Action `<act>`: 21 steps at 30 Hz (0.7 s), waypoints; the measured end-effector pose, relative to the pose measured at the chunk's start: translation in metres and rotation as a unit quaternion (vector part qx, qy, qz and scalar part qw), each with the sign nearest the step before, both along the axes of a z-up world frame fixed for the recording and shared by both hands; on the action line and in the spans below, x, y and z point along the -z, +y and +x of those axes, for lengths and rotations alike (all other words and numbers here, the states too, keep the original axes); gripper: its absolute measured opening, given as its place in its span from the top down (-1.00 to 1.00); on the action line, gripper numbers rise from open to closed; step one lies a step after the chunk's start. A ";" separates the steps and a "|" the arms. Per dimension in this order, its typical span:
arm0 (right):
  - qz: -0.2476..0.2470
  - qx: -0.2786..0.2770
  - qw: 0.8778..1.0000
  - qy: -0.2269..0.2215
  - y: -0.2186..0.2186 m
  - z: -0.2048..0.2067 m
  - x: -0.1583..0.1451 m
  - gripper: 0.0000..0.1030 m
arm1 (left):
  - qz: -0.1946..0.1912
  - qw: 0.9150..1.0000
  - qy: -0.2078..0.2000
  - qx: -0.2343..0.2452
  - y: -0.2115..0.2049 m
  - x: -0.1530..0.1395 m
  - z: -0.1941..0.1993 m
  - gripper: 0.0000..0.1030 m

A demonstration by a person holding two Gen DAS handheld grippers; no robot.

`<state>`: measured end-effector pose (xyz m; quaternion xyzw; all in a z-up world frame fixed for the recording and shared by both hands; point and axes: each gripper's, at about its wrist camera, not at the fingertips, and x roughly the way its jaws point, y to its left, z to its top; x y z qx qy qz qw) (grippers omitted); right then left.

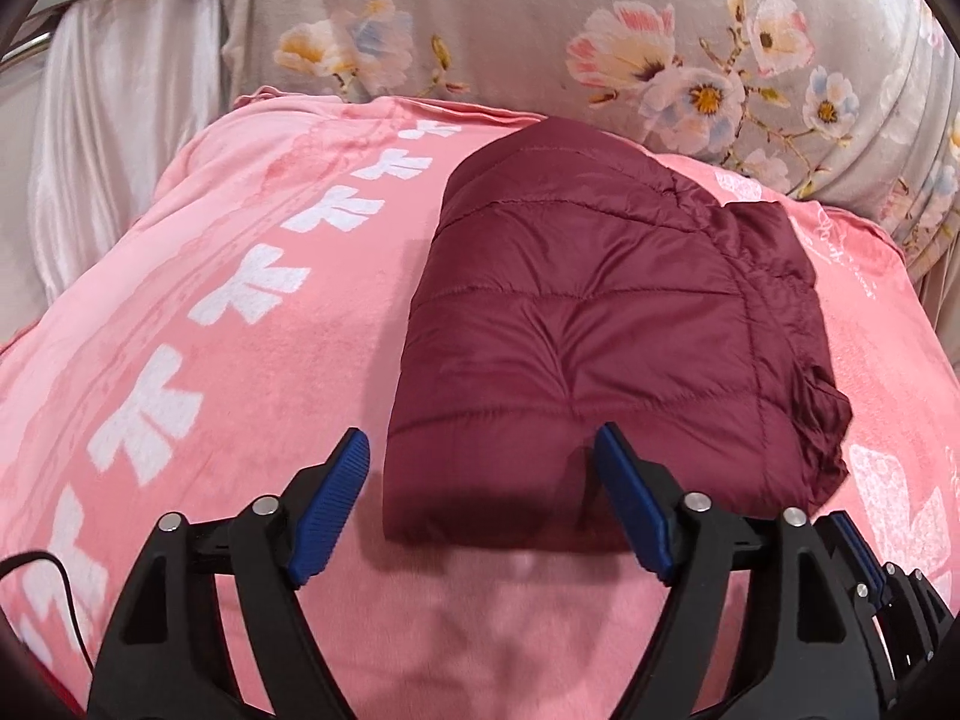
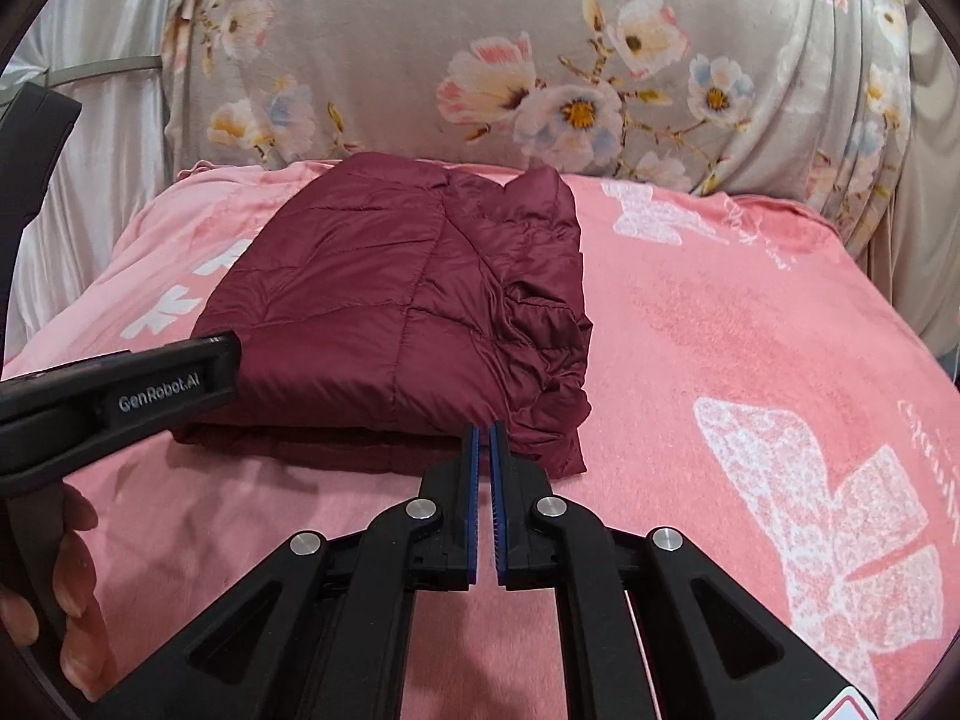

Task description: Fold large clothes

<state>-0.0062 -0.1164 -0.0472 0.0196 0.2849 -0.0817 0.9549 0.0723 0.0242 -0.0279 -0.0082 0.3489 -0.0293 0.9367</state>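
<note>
A maroon quilted jacket (image 1: 576, 324) lies folded into a thick rectangular bundle on a pink blanket (image 1: 198, 360). Its ruffled loose edges face right. My left gripper (image 1: 480, 438) is open wide at the bundle's near edge. One blue pad is over the jacket and the other is just off its left side, and neither presses on the cloth. In the right wrist view the jacket (image 2: 390, 300) sits left of centre. My right gripper (image 2: 486, 427) is shut with only a thin slit between the pads and holds nothing. It is just in front of the bundle's near right corner.
A grey floral quilt (image 2: 540, 78) is bunched along the back. Silvery satin fabric (image 1: 120, 120) and a metal rail are at the left. A hand (image 2: 72, 600) holds the left gripper's body (image 2: 120, 396). A black cable (image 1: 54, 588) trails at the lower left.
</note>
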 end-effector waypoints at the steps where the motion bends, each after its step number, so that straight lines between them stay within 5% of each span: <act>1: -0.005 0.000 1.000 -0.001 0.001 -0.003 0.000 0.87 | 0.001 1.000 -0.002 -0.003 -0.003 0.000 -0.006 -0.48; 6: -0.007 0.003 1.000 -0.008 0.001 -0.021 0.001 0.73 | 0.000 1.000 -0.005 -0.012 -0.006 0.003 -0.034 -0.51; 21: 0.028 0.014 0.999 0.024 -0.009 -0.026 0.029 0.72 | 0.027 0.999 -0.018 -0.039 -0.004 0.038 -0.059 -0.53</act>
